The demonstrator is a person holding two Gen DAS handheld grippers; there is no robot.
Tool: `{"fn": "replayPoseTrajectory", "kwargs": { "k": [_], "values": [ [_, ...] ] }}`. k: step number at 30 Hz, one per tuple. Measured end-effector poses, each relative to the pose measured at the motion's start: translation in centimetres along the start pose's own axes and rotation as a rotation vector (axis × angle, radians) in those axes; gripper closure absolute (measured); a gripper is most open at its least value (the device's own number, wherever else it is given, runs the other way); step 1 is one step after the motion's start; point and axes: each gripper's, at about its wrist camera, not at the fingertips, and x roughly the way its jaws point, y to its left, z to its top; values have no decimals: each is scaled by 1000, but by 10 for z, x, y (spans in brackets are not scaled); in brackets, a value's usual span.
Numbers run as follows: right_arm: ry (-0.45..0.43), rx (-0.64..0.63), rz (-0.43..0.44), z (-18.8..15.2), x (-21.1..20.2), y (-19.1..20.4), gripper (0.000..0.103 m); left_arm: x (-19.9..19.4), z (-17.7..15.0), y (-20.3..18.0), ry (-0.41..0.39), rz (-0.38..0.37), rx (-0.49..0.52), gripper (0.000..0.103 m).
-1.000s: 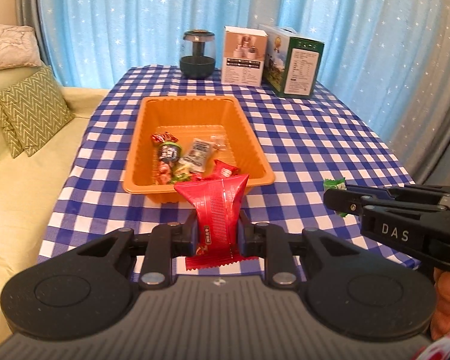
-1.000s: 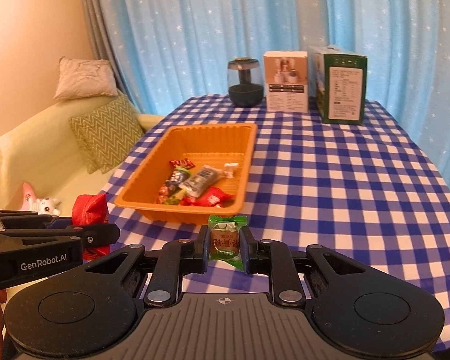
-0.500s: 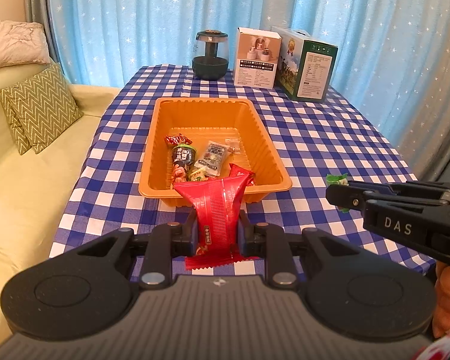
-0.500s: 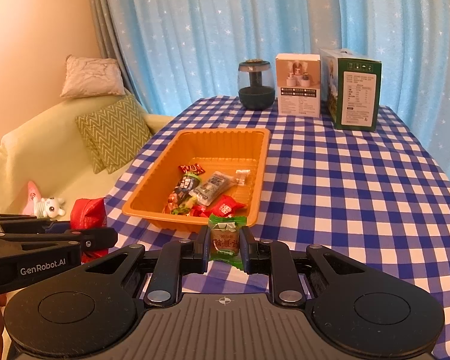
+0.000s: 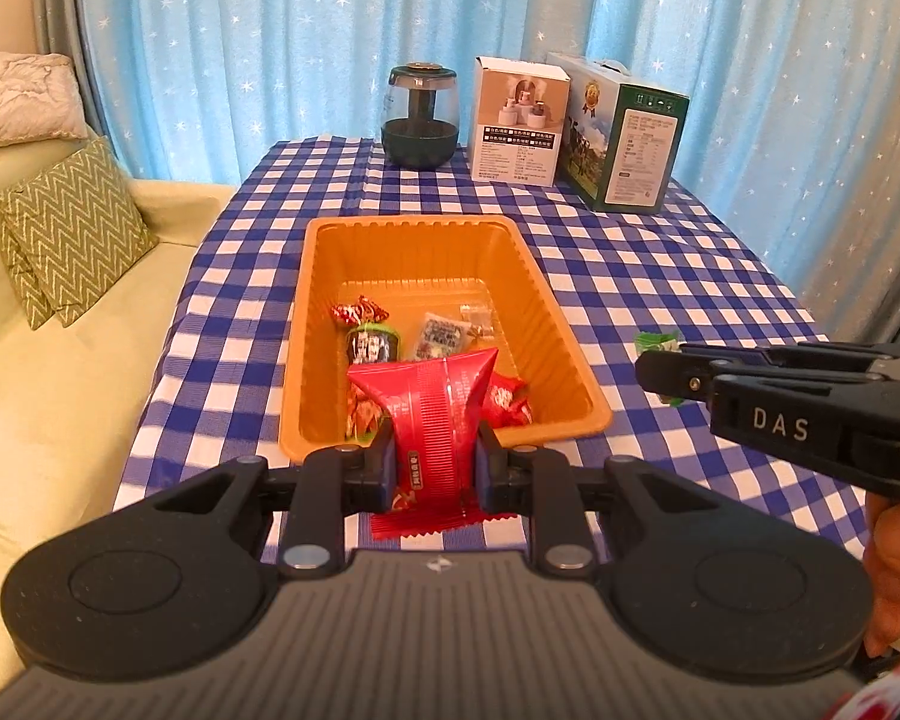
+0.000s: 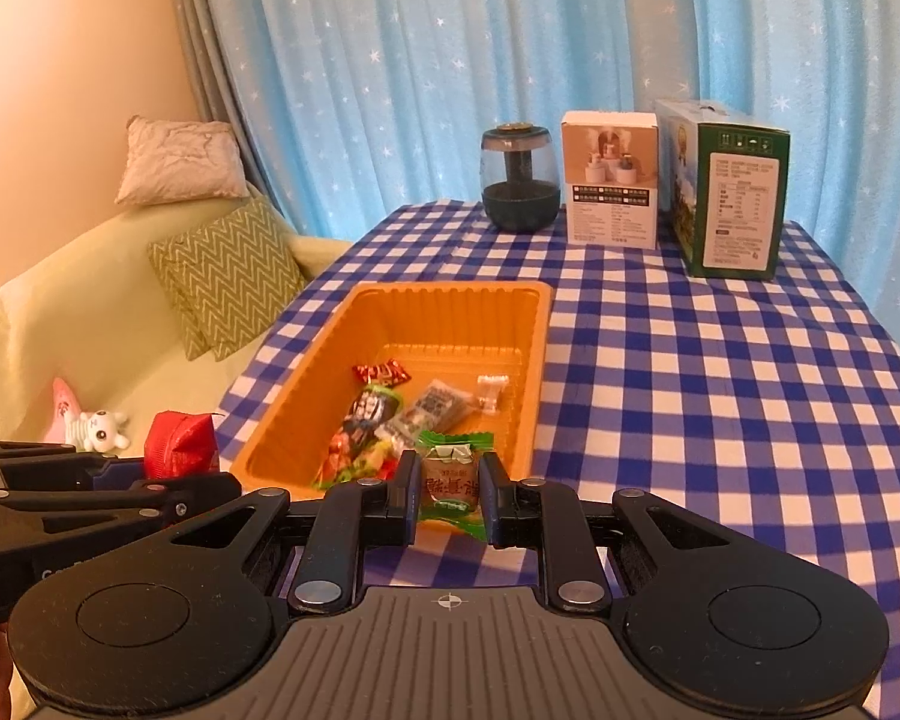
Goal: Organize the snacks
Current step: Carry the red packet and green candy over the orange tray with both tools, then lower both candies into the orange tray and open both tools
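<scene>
Red packet [image 5: 435,420] clamped in left tongs [image 5: 435,468] — green candy [image 6: 450,480] in right tongs [image 6: 450,495].

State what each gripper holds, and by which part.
Left gripper: red snack packet, pinched across its lower half. Right gripper: green-wrapped candy, clamped by its sides.

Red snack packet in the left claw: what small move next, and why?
Probably carry it a little forward over the orange tray and release: the left claw grips the red packet near the tray's front rim, where other snacks already lie.
</scene>
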Motion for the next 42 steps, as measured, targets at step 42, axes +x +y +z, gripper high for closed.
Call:
{"fn": "replayPoseTrajectory", "kwargs": {
  "k": [42],
  "values": [
    [143, 62, 22, 86, 170, -53, 82, 193, 112, 34, 167, -67, 102, 59]
  ]
}}
